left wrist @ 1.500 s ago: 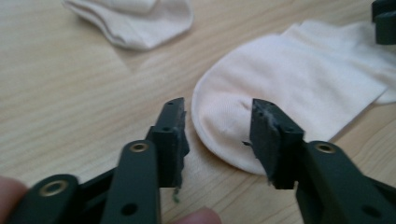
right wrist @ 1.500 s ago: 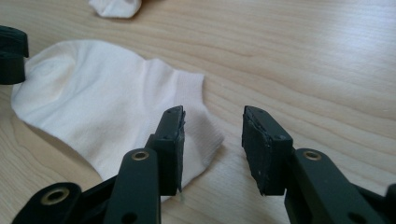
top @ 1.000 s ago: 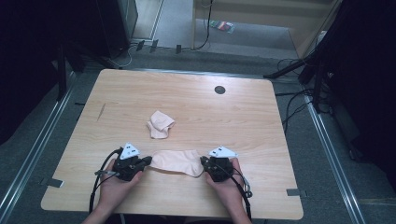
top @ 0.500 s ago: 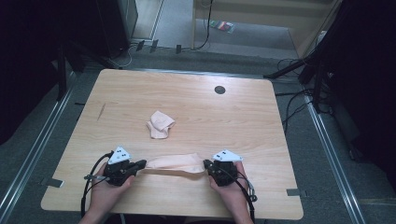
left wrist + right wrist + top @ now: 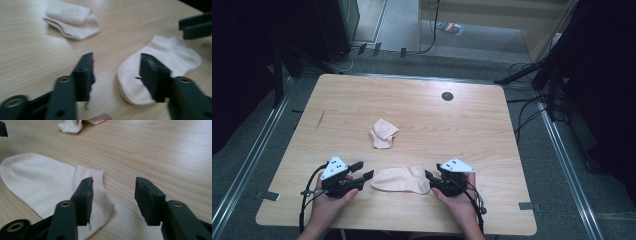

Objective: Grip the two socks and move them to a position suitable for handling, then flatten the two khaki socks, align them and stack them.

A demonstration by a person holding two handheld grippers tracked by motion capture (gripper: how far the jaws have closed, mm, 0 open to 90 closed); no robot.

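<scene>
- Now the flat sock (image 5: 401, 179) lies on the desk (image 5: 492, 130) between both grippers, released.
- Left gripper (image 5: 365, 171) and right gripper (image 5: 428, 178) have just been opening; nothing is pinched between their jaws.
- Risk, I'd say: a careless re-grab could catch one layer, bunching the sock.
- Dragging it might disturb the folded sock (image 5: 383, 133) farther back.

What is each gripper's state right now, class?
Left gripper: open, jaws just opened, holding nothing.
Right gripper: open, jaws just opened, flat sock released.

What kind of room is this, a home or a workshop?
Probably a lab or recording room, not a home: a bare wooden table on grey carpet, loose cables on the floor, and dark equipment stands around it.
</scene>
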